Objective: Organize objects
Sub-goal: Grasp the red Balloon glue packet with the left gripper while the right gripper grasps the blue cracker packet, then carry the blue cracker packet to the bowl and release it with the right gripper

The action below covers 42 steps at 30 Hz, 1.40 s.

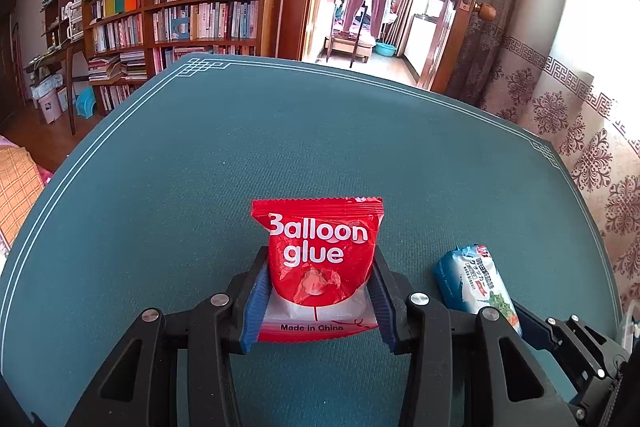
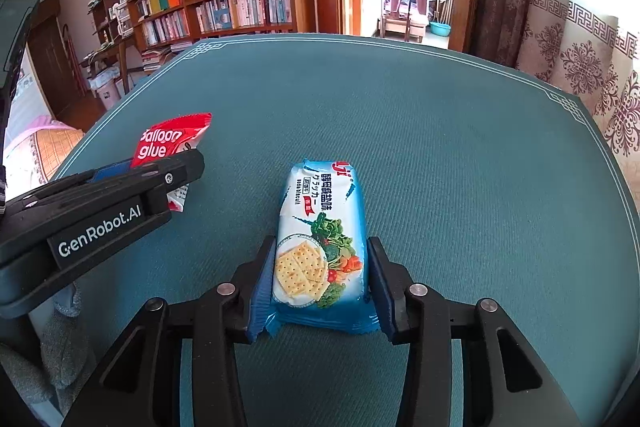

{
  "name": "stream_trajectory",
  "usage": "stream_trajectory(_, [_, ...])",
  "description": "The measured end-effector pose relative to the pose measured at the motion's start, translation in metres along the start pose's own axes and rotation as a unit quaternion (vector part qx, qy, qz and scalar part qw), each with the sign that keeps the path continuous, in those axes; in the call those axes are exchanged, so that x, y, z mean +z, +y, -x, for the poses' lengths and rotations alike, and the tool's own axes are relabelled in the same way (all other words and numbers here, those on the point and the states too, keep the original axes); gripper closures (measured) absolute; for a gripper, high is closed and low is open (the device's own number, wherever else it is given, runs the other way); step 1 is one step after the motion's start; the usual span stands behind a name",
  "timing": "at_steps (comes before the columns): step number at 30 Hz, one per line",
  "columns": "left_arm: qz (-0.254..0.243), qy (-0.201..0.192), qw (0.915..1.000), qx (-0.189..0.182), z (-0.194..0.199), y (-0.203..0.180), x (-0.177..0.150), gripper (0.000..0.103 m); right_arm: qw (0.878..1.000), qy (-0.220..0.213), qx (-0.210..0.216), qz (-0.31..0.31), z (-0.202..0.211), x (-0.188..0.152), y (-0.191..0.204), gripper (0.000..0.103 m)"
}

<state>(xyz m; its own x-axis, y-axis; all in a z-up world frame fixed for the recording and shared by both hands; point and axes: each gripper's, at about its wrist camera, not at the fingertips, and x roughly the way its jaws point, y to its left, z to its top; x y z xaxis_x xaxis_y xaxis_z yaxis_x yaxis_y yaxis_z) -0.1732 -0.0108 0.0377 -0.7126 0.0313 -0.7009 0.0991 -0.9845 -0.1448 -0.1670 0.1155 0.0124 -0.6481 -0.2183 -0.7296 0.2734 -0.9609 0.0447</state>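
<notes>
Left claw: the left claw [image 1: 320, 301] is clamped on the red balloon glue packet [image 1: 320, 259], its blue pads [image 1: 256, 307] pressed against both sides of the lower half.
Balloon glue packet: one, standing upright between the fingers, its printed face toward the left wrist camera; in the right wrist view it [image 2: 168, 147] appears tilted, above the desk surface on the left.
Right claw: the right claw [image 2: 320, 291] is clamped on the blue cracker packet [image 2: 320, 243], one pad [image 2: 262, 291] on each long side near the packet's near end.
Cracker packet: one, lying lengthwise and pointing away from the camera — whether it rests on the desk or is just above it cannot be told; from the left wrist view it [image 1: 476, 283] sits just to the right of the glue packet.
Desk: a green felt-like mat with a white border line covers the desk [image 2: 440, 131]; the two packets are the only loose items seen on or over it.
Containers: a blue basin [image 1: 385, 49] stands on the floor through the doorway, its contents not visible; a bookshelf [image 1: 200, 3] against the wall is packed with books — boxes are stacked on top.
Count: two claws, two packets, one per claw.
</notes>
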Motion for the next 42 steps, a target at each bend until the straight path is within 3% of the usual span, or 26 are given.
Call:
stream_trajectory(24, [-0.056,-0.002,0.9979,-0.032,0.016,-0.037,-0.016,0.055,0.995,-0.027,-0.004,-0.099,0.092,-0.063,-0.068,0.06])
stream_trajectory(35, [-0.062,-0.001,0.9975,-0.033,0.016,-0.042,-0.02,0.055,0.996,-0.004,-0.016,-0.085,0.092,-0.088,-0.068,0.058])
stream_trajectory(42, [-0.071,-0.002,0.9968,-0.037,0.017,-0.048,-0.022,0.055,0.997,0.004,-0.058,-0.041,0.078,-0.087,-0.054,0.055])
